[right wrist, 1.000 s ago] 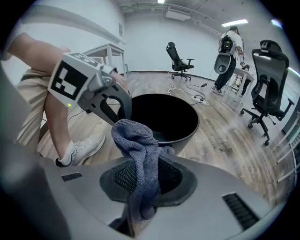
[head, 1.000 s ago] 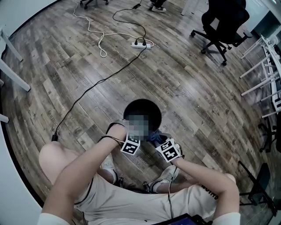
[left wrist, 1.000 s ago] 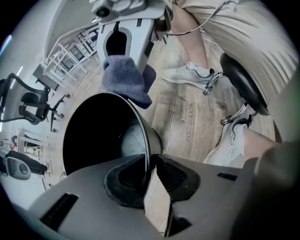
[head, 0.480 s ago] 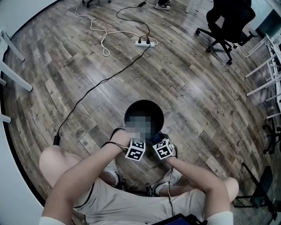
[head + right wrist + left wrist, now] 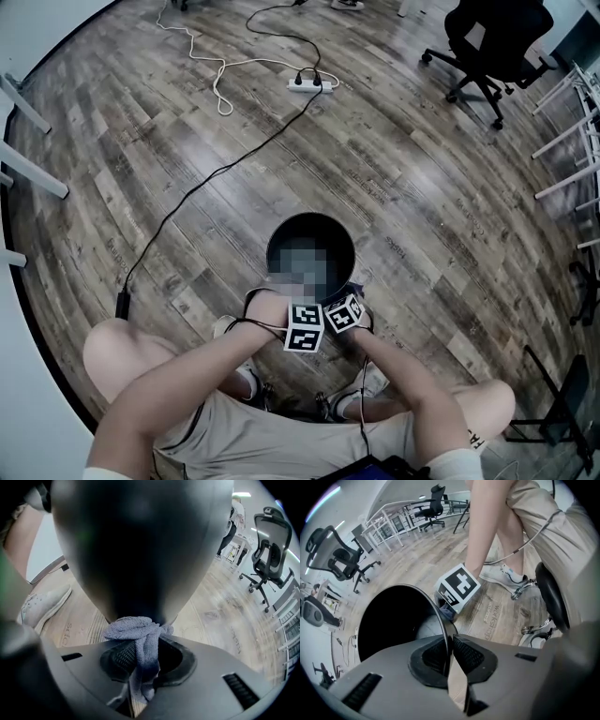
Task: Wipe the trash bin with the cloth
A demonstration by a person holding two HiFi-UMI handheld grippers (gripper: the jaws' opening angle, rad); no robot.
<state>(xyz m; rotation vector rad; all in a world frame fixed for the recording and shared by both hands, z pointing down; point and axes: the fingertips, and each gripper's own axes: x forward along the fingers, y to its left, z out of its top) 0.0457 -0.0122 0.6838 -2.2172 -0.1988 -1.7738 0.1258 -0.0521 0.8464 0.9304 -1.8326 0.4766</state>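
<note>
The black round trash bin [image 5: 309, 223] stands on the wood floor between my knees. My left gripper [image 5: 450, 654] is shut on the thin rim of the bin [image 5: 440, 620]; its jaws have just been closing on that rim. Its marker cube [image 5: 305, 328] shows at the bin's near edge. My right gripper [image 5: 143, 660] is shut on a bunched grey-blue cloth [image 5: 136, 632], which presses against the bin's dark outer wall [image 5: 140, 545] low down. The right marker cube [image 5: 344, 314] sits just right of the left one.
A black cable [image 5: 206, 183] runs across the floor to a white power strip [image 5: 312, 83]. A black office chair [image 5: 492, 42] stands far right, white table legs [image 5: 28, 159] at the left. My shoes [image 5: 370, 380] and a stool base [image 5: 534, 630] are close to the bin.
The right gripper has dropped down the bin's near side with the cloth and closed in on the left one. The left cube has shifted slightly right at the rim.
</note>
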